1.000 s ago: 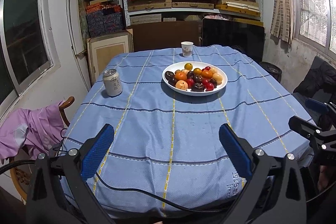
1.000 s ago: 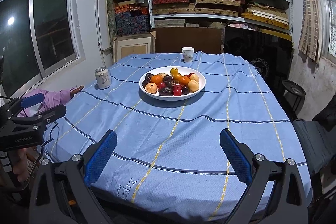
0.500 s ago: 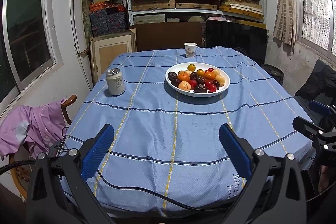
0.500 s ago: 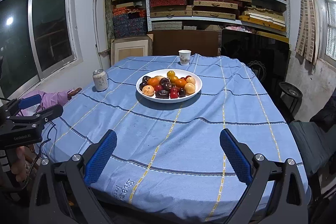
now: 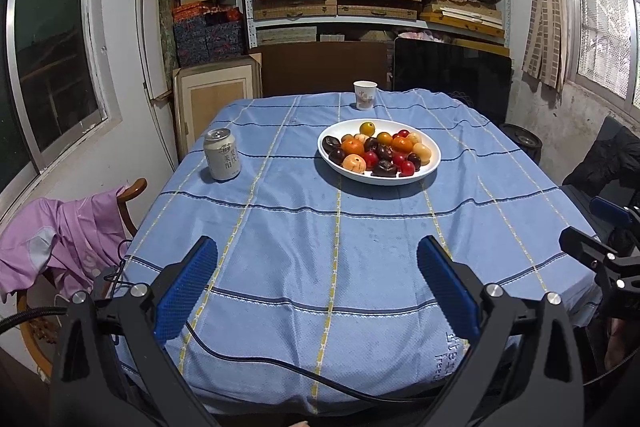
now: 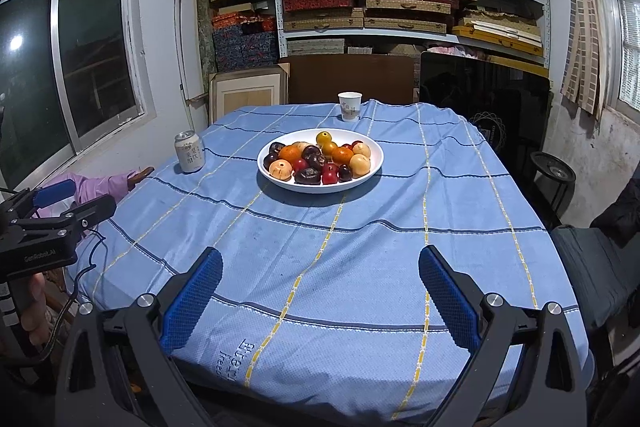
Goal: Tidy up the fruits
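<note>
A white plate on the blue-clothed table holds several small fruits: orange, yellow, red and dark ones. The plate also shows in the right wrist view with its fruits. My left gripper is open and empty above the table's near edge, well short of the plate. My right gripper is open and empty, also near the front edge. Each gripper shows at the side of the other's view.
A drink can stands left of the plate. A paper cup stands at the table's far edge. A chair with a pink cloth is at the left. A black cable lies across the front edge.
Both grippers have shifted slightly, and the plate now sits a little differently in each view. Both stay open and empty.
</note>
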Demonstrator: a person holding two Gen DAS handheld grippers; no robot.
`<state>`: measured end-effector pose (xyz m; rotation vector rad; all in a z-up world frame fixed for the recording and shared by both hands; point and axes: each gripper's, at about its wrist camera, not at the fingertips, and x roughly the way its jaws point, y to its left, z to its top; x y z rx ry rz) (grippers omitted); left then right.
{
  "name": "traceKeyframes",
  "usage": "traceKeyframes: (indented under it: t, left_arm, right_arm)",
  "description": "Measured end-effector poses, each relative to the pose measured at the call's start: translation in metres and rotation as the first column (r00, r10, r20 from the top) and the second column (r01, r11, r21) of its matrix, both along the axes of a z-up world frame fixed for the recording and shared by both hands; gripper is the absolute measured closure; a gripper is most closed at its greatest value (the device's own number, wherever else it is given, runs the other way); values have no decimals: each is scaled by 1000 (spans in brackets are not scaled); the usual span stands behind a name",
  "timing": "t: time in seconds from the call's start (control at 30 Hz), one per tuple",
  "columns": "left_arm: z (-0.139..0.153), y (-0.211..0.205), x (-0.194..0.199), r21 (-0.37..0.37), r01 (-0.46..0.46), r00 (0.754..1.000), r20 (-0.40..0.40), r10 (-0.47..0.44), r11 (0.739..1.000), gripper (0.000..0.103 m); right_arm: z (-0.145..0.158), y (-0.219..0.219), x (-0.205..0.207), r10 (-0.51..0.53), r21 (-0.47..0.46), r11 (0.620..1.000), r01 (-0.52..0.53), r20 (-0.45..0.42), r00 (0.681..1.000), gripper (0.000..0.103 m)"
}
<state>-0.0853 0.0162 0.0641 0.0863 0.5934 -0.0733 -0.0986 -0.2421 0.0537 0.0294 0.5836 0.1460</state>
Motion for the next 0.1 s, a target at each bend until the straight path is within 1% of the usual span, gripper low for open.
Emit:
traceKeyframes:
  t: [0.1]
  left_arm:
    - [-1,-1,0,5,3,1000,0,-3,1000,5]
  right_arm:
    - [0,0,0,-2,1,1000,2,-1,1000,4]
